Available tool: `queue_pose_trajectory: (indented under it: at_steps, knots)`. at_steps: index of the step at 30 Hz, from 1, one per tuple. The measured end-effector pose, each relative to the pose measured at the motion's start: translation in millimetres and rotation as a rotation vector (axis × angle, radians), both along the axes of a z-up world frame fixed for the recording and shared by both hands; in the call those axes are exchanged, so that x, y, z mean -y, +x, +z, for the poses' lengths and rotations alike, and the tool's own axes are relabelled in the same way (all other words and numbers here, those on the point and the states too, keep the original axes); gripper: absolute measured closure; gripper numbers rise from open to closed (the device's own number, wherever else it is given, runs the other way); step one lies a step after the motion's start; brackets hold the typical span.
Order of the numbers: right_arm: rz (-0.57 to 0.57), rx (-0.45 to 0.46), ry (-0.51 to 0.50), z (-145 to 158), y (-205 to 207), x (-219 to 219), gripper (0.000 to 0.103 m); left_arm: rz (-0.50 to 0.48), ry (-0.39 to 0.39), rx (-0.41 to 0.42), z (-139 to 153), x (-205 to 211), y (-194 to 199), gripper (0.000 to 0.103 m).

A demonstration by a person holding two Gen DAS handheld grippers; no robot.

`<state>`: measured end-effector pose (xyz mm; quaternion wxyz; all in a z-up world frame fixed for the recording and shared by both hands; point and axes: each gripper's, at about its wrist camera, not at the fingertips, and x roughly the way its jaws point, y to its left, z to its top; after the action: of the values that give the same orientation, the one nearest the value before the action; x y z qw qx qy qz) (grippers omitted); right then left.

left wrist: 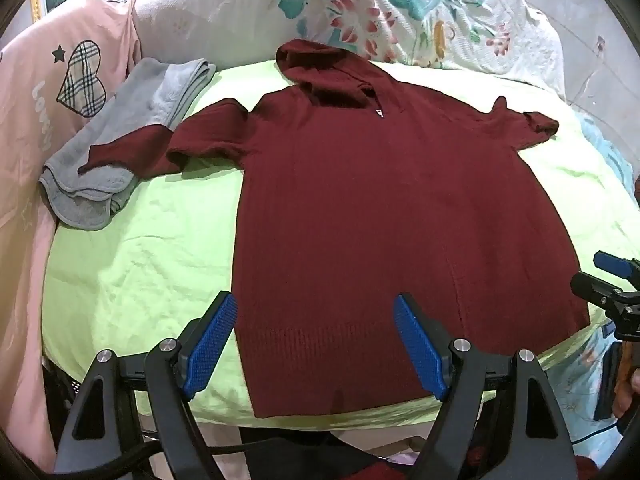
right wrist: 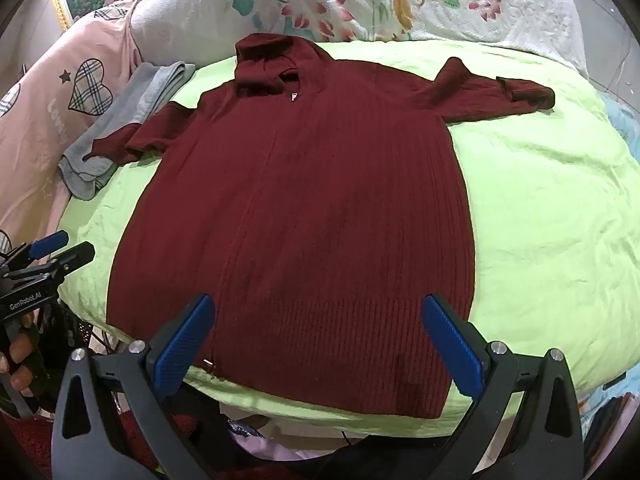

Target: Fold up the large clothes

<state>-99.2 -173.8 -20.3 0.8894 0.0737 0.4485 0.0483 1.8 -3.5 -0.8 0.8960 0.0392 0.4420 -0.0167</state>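
Observation:
A dark red knitted hooded sweater [left wrist: 380, 200] [right wrist: 304, 208] lies spread flat, front up, on a light green sheet [left wrist: 140, 260] [right wrist: 540, 220]. Its hood points to the far side, and both sleeves stretch outwards. The left sleeve end rests on a grey folded cloth [left wrist: 120, 148] [right wrist: 120, 120]. My left gripper [left wrist: 316, 312] hovers open above the hem's left part, nothing between its blue pads. My right gripper [right wrist: 318, 312] hangs open over the hem's middle, also empty. Each gripper shows at the edge of the other's view: the right gripper [left wrist: 612, 280] and the left gripper [right wrist: 48, 256].
A pink quilt with plaid hearts [left wrist: 60, 80] [right wrist: 60, 100] borders the left side. A white floral bedcover [left wrist: 420, 12] [right wrist: 360, 0] is piled behind the hood. A hand [right wrist: 20, 356] grips the left tool's handle. Dark clutter lies below the near edge of the sheet.

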Motion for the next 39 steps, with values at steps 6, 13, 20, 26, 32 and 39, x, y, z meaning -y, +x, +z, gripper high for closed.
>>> queue_pose_trajectory:
  at_steps: [6,13,20,26,32,39]
  knots:
    - [0.005,0.006,0.005,2,-1,-2,0.0,-0.014,-0.008,0.006,4,3,-3,0.022]
    - [0.002,0.007,0.008,2,-2,-3,0.0,-0.015,-0.012,-0.019,3,5,0,0.022]
    - [-0.001,0.014,0.014,2,-1,-1,0.0,-0.017,0.0,-0.014,2,7,1,0.022]
    - [-0.007,0.017,0.017,2,0,2,0.0,-0.016,0.044,-0.001,0,9,2,0.022]
    - [-0.015,0.013,0.025,0,4,4,0.0,-0.016,0.049,-0.054,-6,8,10,0.022]
    - [-0.028,0.006,0.037,-6,12,11,0.0,-0.009,0.022,-0.092,-17,3,22,0.022]
